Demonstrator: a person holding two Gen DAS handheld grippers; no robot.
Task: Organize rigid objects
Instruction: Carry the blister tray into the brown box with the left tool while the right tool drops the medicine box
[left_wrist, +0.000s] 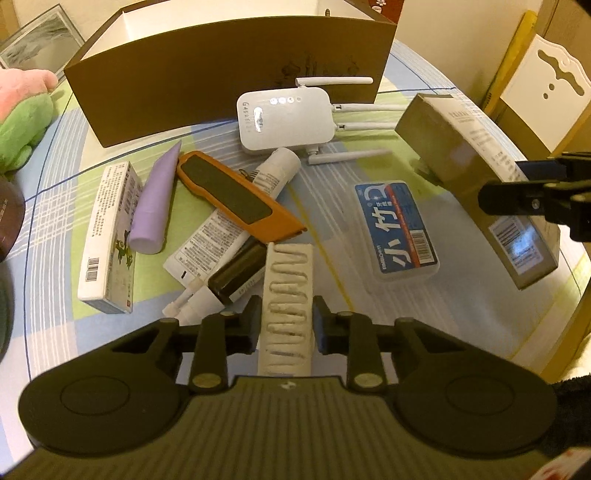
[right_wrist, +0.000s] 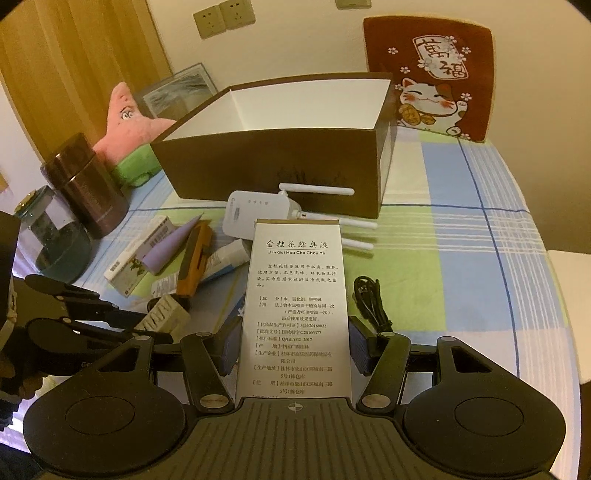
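My left gripper (left_wrist: 287, 325) is shut on a white ribbed block (left_wrist: 288, 291), both pads pressing its sides, low over the checked tablecloth (left_wrist: 332, 177). The same block (right_wrist: 166, 317) shows at the left of the right wrist view. My right gripper (right_wrist: 293, 350) is shut on a tall box printed with Chinese text (right_wrist: 295, 295), held above the table; in the left wrist view that box (left_wrist: 476, 177) hangs at the right. An open brown box (right_wrist: 273, 162) with a white inside stands behind the clutter.
Loose on the cloth lie a white router with antennas (left_wrist: 284, 122), a blue-labelled clear case (left_wrist: 402, 229), an orange case (left_wrist: 236, 195), a purple tube (left_wrist: 151, 206), a white carton (left_wrist: 110, 236), a white tube (left_wrist: 207, 240) and a dark spray bottle (left_wrist: 229, 280). A black cable (right_wrist: 371, 302) and two jars (right_wrist: 88, 184) flank them.
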